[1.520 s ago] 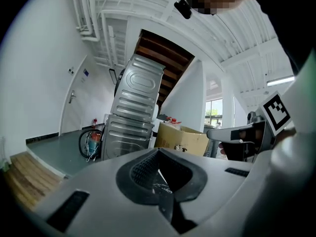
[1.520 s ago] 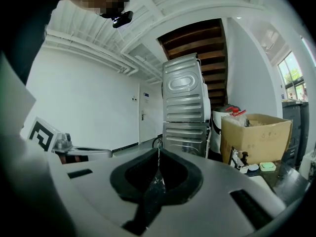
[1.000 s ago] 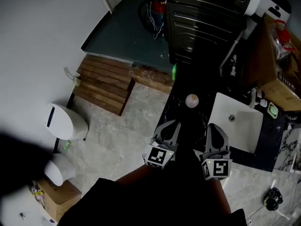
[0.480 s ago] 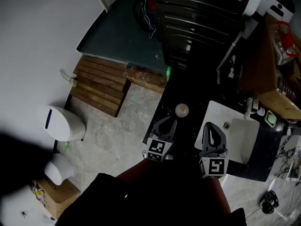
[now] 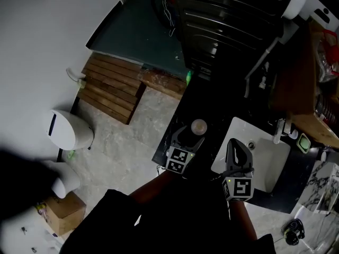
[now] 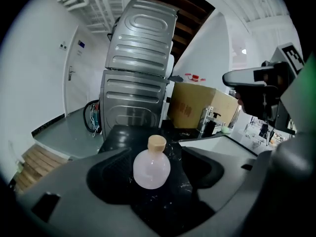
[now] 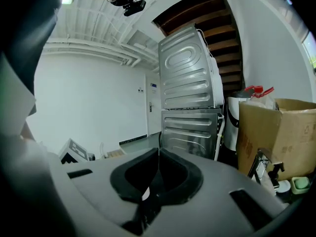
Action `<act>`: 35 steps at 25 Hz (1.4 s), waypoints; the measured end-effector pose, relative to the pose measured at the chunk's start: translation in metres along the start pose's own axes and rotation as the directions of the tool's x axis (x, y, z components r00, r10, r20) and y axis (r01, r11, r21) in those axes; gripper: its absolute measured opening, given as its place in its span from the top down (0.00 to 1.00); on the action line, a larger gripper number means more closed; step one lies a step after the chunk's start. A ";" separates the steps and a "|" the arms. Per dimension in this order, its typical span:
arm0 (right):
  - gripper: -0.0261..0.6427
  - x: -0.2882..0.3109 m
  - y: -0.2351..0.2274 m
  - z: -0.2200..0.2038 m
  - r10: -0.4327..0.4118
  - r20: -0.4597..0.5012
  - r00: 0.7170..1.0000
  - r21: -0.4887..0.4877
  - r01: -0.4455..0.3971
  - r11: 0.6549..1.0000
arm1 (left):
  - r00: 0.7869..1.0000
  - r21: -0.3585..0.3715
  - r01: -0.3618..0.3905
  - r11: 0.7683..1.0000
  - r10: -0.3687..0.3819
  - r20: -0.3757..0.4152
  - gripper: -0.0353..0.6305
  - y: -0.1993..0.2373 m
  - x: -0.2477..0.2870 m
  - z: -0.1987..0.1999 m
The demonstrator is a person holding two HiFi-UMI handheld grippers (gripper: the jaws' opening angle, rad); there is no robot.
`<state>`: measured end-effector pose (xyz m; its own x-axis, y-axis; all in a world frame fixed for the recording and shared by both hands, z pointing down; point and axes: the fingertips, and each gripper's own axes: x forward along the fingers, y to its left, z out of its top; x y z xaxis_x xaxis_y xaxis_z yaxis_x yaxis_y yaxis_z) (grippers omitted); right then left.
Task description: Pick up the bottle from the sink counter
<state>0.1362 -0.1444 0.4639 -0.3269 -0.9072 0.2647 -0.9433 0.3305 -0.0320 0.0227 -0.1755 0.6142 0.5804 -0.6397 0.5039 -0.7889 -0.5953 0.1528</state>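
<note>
On the black sink counter (image 5: 212, 115), a round pink bottle (image 6: 152, 168) with a tan cap is standing upright between the left gripper's (image 5: 186, 135) jaws, which are opening, their pads clear of it. At the bottle's 4 o'clock, the right gripper (image 5: 237, 152), jaws pressed together, is hanging at the white sink's (image 5: 267, 165) edge. Stacked metal appliances (image 6: 140, 83) are rising at 12 o'clock.
</note>
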 end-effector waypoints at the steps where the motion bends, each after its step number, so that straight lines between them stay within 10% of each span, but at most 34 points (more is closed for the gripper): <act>1: 0.90 0.001 -0.001 -0.004 0.005 -0.007 1.000 0.006 -0.005 1.000 | 1.000 0.008 -0.006 1.000 0.006 -0.011 0.48 0.002 0.005 -0.003; 26: 0.90 -0.009 -0.048 -0.065 -0.040 -0.115 0.993 0.091 0.051 0.995 | 0.971 0.029 -0.010 1.000 0.017 -0.239 0.38 0.011 0.080 -0.051; 35: 0.90 -0.020 -0.071 -0.065 -0.115 -0.118 0.986 0.087 0.126 0.988 | 0.979 0.042 -0.049 0.998 0.056 -0.198 0.38 0.011 0.085 -0.047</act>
<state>0.2133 -0.1331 0.5237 -0.2067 -0.9024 0.3781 -0.9784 0.1898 -0.0821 0.0537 -0.2130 0.6987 0.4834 -0.5634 0.6700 -0.8073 -0.5829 0.0923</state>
